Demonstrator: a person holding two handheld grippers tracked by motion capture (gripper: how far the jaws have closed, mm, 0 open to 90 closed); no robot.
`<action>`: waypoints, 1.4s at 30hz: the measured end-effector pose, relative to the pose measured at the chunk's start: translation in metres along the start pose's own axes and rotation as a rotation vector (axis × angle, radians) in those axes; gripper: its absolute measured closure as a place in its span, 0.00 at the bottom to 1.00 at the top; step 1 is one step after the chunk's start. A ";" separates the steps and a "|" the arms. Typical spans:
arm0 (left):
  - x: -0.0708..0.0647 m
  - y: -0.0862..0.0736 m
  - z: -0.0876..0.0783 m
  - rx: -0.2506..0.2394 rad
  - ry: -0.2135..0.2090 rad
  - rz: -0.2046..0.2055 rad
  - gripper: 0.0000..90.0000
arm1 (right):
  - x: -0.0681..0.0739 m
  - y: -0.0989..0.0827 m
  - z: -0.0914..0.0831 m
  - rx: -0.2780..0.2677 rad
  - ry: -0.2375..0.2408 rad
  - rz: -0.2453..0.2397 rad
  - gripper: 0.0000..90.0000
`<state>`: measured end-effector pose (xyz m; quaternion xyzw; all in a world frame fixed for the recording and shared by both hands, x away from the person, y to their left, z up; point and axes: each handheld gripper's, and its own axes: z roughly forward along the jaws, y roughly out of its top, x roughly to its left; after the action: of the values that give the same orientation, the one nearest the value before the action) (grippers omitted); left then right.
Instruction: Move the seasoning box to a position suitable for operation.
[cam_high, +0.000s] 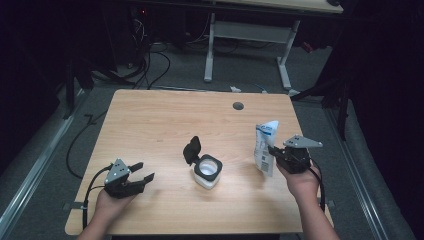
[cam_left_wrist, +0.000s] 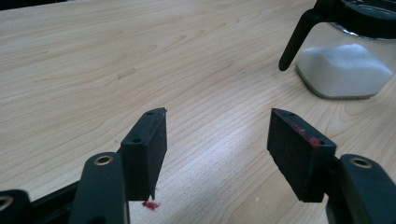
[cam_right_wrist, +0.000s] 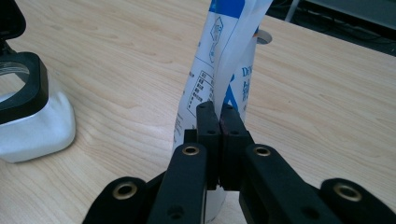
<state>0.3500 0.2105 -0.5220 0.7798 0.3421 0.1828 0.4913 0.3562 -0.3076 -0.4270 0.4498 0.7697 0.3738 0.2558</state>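
Right gripper: jaws clamped on pouch, table's 3 o'clock side near edge | Left gripper: jaws wide, empty, 7 o'clock | Jar: centre, bare table around.

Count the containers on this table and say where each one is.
2. The open jar of white powder stands near the table's middle; the white-and-blue pouch is held upright in the right gripper toward the right edge.
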 end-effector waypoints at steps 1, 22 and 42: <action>0.000 0.000 0.000 0.003 0.001 0.002 0.42 | -0.001 -0.003 0.000 -0.014 0.001 0.001 0.99; 0.000 0.000 0.001 0.009 0.010 0.008 0.43 | -0.002 -0.033 0.007 -0.166 -0.017 0.075 0.99; 0.000 -0.002 0.002 0.016 0.011 0.000 0.43 | -0.007 -0.042 0.017 -0.214 -0.033 0.092 0.99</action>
<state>0.3510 0.2099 -0.5245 0.7829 0.3461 0.1843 0.4831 0.3510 -0.3216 -0.4704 0.4608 0.6998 0.4576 0.2976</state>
